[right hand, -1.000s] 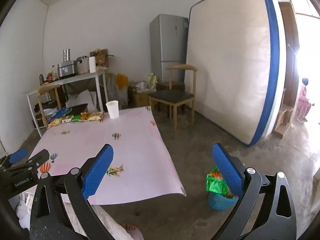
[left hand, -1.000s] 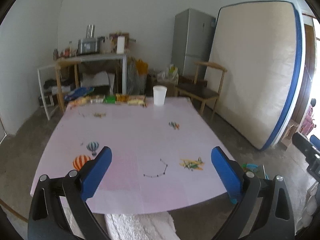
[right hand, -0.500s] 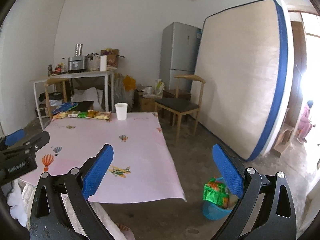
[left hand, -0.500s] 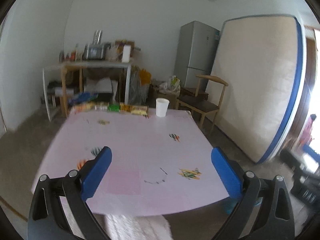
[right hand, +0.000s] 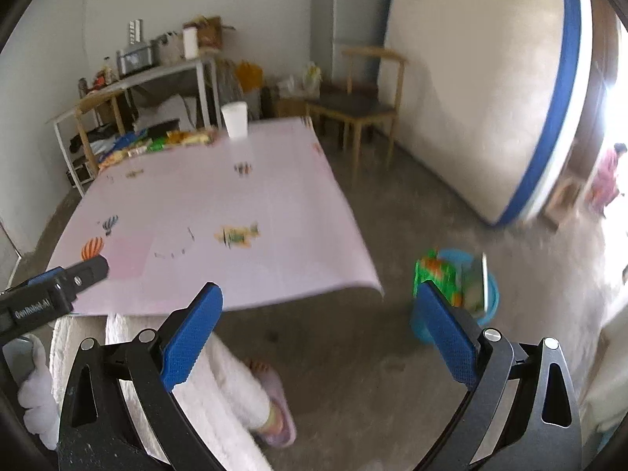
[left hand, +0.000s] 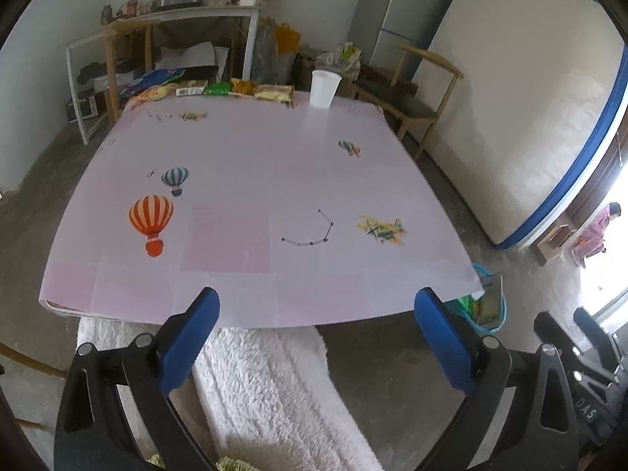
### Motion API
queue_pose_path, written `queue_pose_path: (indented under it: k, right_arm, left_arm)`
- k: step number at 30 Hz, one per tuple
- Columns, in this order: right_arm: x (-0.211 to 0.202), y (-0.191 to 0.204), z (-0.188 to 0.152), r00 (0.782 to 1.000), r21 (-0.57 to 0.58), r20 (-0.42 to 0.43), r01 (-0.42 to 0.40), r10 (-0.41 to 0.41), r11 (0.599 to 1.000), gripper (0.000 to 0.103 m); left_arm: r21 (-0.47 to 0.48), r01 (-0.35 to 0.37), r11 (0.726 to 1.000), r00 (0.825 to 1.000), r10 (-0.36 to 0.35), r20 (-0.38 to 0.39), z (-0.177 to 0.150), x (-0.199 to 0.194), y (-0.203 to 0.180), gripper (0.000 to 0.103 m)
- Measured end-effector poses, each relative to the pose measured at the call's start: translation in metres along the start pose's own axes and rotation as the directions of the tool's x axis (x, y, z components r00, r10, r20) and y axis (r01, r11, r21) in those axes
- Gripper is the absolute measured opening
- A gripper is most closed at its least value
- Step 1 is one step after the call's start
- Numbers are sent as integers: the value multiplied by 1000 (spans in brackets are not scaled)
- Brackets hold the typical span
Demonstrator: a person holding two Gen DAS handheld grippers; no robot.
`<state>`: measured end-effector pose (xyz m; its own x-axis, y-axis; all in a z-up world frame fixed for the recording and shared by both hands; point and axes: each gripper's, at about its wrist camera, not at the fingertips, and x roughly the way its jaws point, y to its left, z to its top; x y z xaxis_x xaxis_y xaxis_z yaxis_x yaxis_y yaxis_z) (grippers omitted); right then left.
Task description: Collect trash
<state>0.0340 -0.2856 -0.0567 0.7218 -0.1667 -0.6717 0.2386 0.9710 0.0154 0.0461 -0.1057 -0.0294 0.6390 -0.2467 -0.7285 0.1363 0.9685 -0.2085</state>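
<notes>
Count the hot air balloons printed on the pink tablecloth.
3: a big orange striped balloon near the left front, a blue striped balloon just behind it, and a small balloon toward the far right.

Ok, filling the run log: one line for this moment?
left gripper: open, empty | right gripper: open, empty | wrappers, cup: table's far edge | bin: floor

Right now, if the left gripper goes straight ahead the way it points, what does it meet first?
Probably the pink tablecloth: the open left gripper aims down at the bare middle of the table. The white cup and snack wrappers lie beyond, at the far edge. Depth is uncertain.
</notes>
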Motion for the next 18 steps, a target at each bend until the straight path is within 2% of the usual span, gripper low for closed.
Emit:
queue_pose_path:
  k: [3, 18]
  right_arm:
    - [0, -5, -4, 1000, 25, -23, -3, 4, 1000, 95]
    - [-4, -5, 0, 1000, 23, 3, 8, -8, 1000, 95]
  left_arm:
    - [6, -5, 1000, 1000, 5, -15, 0, 1, -3, 97]
    - [15, -54, 998, 998, 53, 36, 2, -10, -8, 97]
